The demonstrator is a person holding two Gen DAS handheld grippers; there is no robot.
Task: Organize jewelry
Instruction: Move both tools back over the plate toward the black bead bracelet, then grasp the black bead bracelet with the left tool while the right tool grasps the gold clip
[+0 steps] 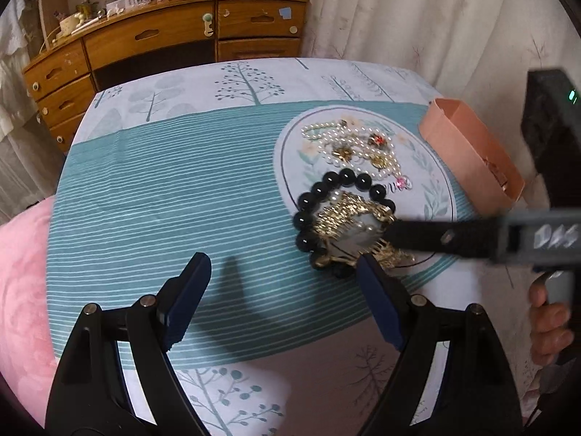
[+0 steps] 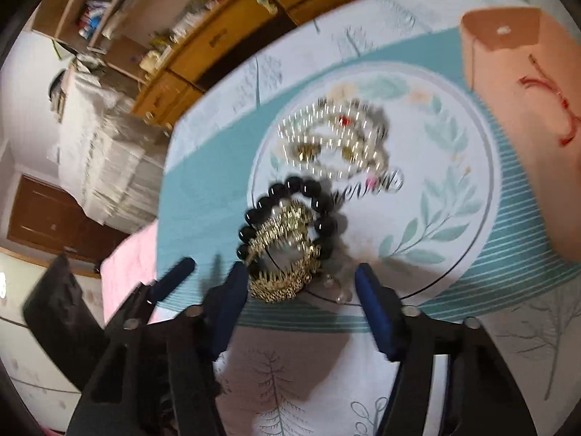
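A gold hair comb with a pale stone (image 1: 350,229) (image 2: 287,250) lies on a black bead bracelet (image 1: 319,190) (image 2: 290,187) on the tablecloth. Behind them is a tangle of pearl strands and gold pieces (image 1: 357,145) (image 2: 334,138). A peach box (image 1: 468,149) (image 2: 526,91) at the right holds a red cord (image 2: 552,101). My left gripper (image 1: 285,290) is open and empty, just left of the comb. My right gripper (image 2: 301,290) is open, its fingers either side of the comb's near edge; in the left wrist view its finger (image 1: 435,236) reaches the comb from the right.
The table has a teal striped cloth (image 1: 163,200) with a round printed leaf wreath (image 2: 454,196). A pink cushion (image 1: 21,290) lies off the left edge. A wooden dresser (image 1: 163,43) and pale curtains (image 1: 417,18) stand behind.
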